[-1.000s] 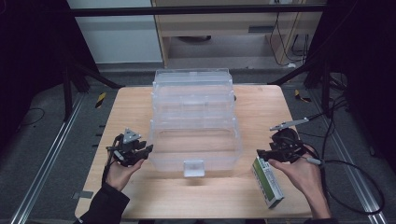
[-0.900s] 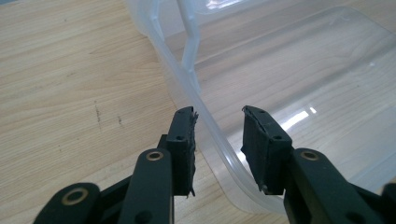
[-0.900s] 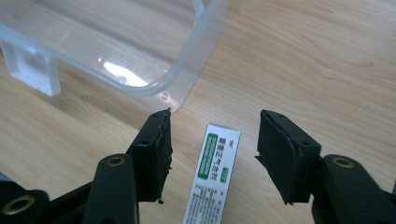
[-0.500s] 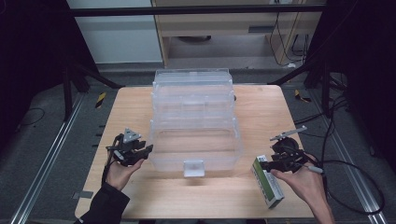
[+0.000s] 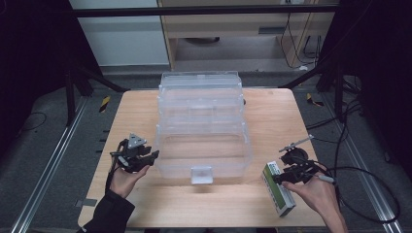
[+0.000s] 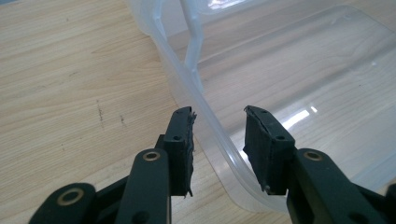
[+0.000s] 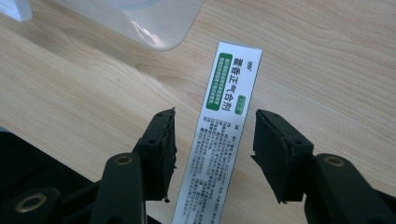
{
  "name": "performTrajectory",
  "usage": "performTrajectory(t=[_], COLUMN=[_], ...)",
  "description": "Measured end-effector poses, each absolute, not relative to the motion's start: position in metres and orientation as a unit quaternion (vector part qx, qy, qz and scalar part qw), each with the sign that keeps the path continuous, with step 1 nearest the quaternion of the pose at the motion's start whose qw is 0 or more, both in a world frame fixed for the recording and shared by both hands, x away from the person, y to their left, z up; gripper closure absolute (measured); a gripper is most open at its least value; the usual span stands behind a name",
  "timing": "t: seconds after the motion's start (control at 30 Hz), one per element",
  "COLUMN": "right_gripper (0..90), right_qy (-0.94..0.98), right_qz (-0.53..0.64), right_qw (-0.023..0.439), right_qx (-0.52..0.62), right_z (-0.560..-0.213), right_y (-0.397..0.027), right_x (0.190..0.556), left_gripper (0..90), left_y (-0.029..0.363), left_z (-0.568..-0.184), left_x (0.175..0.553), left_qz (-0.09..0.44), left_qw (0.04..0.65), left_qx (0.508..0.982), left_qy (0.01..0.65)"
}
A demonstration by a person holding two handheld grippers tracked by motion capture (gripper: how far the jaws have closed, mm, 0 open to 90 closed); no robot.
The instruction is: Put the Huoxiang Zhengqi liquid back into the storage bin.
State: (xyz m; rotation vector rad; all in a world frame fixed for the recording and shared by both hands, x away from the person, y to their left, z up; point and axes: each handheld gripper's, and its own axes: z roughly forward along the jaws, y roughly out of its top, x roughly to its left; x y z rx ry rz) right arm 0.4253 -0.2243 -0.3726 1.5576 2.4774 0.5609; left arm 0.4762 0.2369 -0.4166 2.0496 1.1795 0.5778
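Medicine box [image 7: 223, 135] is lying just beside the clear bin [image 5: 201, 141], the right gripper [image 7: 215, 140] straddling it with jaws closing but not gripping, while the left gripper [image 6: 218, 135] is bracketing the bin's rim [image 6: 205, 112], gaping, to steady it.

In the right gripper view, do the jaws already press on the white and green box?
No, the right hand-held gripper has its jaws on both sides of the white and green box, with bare wood visible between each pad and the box.
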Motion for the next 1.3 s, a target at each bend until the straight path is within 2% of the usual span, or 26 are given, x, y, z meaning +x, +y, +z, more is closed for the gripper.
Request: performTrajectory(t=[1.07,1.2,1.3], right_gripper=[57.9,62.3,62.3], right_qy=[0.827,0.833,0.838], right_qz=[0.153,0.140,0.132], right_qw=[0.043,0.049,0.054], right_qx=[0.539,0.533,0.526], right_z=[-0.393,-0.392,-0.391], right_y=[-0.226,-0.224,-0.224], right_x=[0.428,0.430,0.431], left_gripper=[61.8,61.7,61.7], left_y=[0.237,0.237,0.237], left_z=[-0.417,-0.417,-0.417], left_x=[0.477,0.477,0.477], left_qz=[0.224,0.224,0.224], left_qw=[0.346,0.346,0.345], left_qx=[0.790,0.790,0.790], left_qy=[0.454,0.454,0.454])
